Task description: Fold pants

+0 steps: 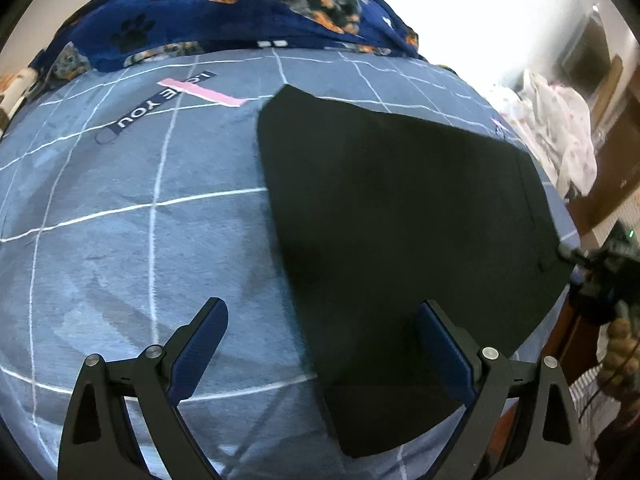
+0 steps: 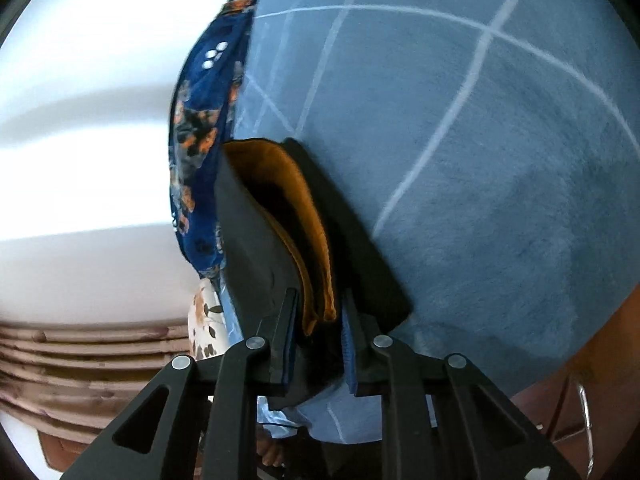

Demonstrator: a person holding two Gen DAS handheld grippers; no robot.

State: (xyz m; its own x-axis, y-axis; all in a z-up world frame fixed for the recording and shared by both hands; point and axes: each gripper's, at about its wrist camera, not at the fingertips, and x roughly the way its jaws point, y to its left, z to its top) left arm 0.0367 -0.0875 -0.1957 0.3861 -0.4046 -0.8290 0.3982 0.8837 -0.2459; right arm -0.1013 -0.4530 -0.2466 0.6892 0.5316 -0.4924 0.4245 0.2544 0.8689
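Two grippers show in these pictures. One pair of black pants (image 1: 400,208) lies flat on a blue bed sheet (image 1: 120,220) with thin white lines on it. The pants sit on the right part of the bed and reach its right edge.

In the left wrist view, the left gripper (image 1: 320,356) hangs above the bed with its two fingers spread wide. Nothing is between the blue pads (image 1: 200,352). One finger is over the bare sheet and the other is over the near end of the pants.

In the right wrist view, the right gripper (image 2: 318,336) has its fingers pulled close together, with the pants (image 2: 256,240) between them. The pads press on the edge of the pants, where an orange-brown inside layer (image 2: 296,216) shows between the black layers. The pinched edge is lifted a little off the sheet.

At the far end of the bed lies a dark blue blanket (image 1: 224,12) with dogs and paw prints on it. A strip with the words "I LOVE YOU" (image 1: 160,100) is printed on the sheet. White cloth (image 1: 560,128) is piled off to the right, past the bed.
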